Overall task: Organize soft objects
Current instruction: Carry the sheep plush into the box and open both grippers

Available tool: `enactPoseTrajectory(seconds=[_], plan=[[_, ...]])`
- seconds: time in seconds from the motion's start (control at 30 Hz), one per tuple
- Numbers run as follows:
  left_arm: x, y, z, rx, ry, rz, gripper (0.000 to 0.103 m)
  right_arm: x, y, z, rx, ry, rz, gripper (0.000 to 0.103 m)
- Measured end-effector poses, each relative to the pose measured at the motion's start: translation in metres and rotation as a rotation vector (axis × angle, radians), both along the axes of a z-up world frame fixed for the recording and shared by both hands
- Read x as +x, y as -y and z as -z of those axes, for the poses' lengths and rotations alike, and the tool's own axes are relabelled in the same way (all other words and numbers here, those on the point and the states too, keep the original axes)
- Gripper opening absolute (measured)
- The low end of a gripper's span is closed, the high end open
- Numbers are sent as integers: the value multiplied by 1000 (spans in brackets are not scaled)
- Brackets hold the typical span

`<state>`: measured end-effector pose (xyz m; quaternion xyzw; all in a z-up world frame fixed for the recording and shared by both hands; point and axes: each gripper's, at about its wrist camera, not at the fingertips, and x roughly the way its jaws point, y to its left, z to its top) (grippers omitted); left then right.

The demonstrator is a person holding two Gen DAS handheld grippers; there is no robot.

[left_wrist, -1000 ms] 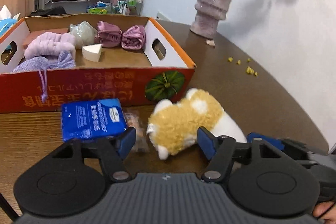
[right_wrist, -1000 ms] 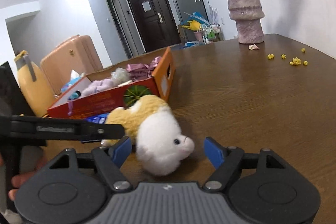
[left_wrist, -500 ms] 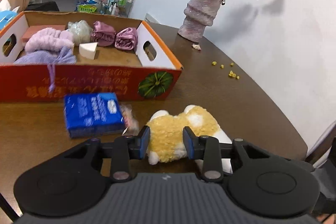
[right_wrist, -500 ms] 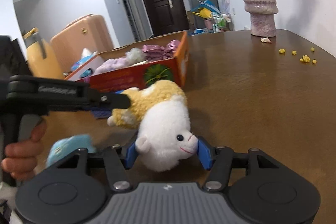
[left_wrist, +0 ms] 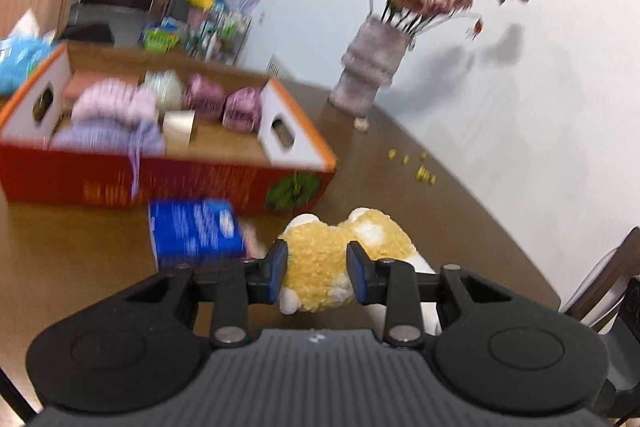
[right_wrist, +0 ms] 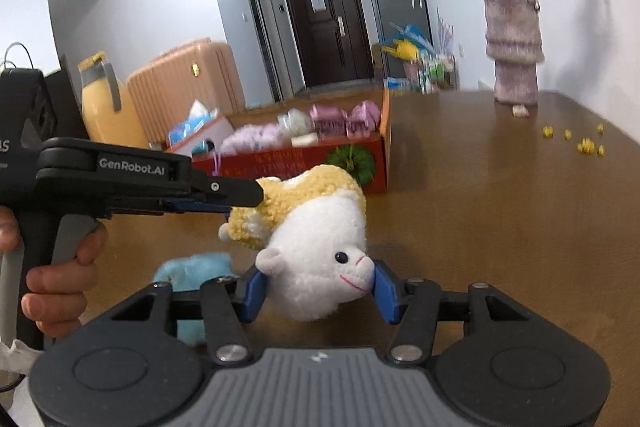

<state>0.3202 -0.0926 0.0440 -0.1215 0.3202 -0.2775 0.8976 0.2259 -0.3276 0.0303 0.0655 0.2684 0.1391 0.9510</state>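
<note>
A yellow and white plush toy [left_wrist: 376, 231] [right_wrist: 320, 227] hangs just above the brown table, held from two sides. My left gripper [left_wrist: 318, 267] [right_wrist: 240, 199] pinches its yellow rear, jaws still closing, pads pressed into the fur. My right gripper [right_wrist: 318, 291] squeezes its white head between blue pads, jaws closing too. Behind the toy stands an orange cardboard box [left_wrist: 200, 179] [right_wrist: 288, 163] with lilac cloths [left_wrist: 116, 107] and pink bundles [left_wrist: 240, 107] inside.
A blue packet [left_wrist: 192, 231] lies in front of the box. A light blue fluffy thing [right_wrist: 192, 271] sits on the table under my right gripper. A vase of dried flowers [left_wrist: 372, 67] [right_wrist: 514, 55] and yellow crumbs [left_wrist: 424, 175] are at the far right. A chair [left_wrist: 600, 275] stands at the table's edge.
Both grippers went from open around the plush toy to closed on it. The toy has come up off the table. The light blue fluffy thing has come into the right wrist view.
</note>
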Motion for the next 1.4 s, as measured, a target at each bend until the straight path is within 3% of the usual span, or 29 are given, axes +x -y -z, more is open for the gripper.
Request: enactPoseTrajectory(seconds=[0.13, 0.23, 0.37, 0.5, 0.6, 0.73, 0.87, 0.97, 1.1, 1.4], plan=[[32, 1, -25, 21, 78, 9, 33, 31, -4, -24, -28, 60, -4, 54], [75, 0, -38, 15, 104, 6, 33, 77, -8, -41, -41, 81, 5, 54], [149, -1, -34, 28, 61, -14, 33, 148, -16, -48, -54, 57, 15, 53], [218, 3, -11, 85, -50, -49, 32, 218, -28, -31, -92, -21, 23, 53], [237, 12, 5, 138, -58, -53, 28, 248, -42, -17, -140, -73, 23, 53], [235, 24, 15, 193, 12, -20, 28, 253, -66, -8, -291, -46, 47, 53], [232, 18, 12, 179, 1, -28, 29, 252, -75, -2, -373, -85, 69, 59], [221, 8, 0, 203, 47, -50, 31, 246, -73, -8, -351, -77, 51, 69], [201, -17, -28, 258, 106, -97, 33, 234, -63, -39, -330, -19, 72, 77], [120, -97, -109, 322, 266, -266, 65, 194, -26, -128, -177, 67, 51, 87]])
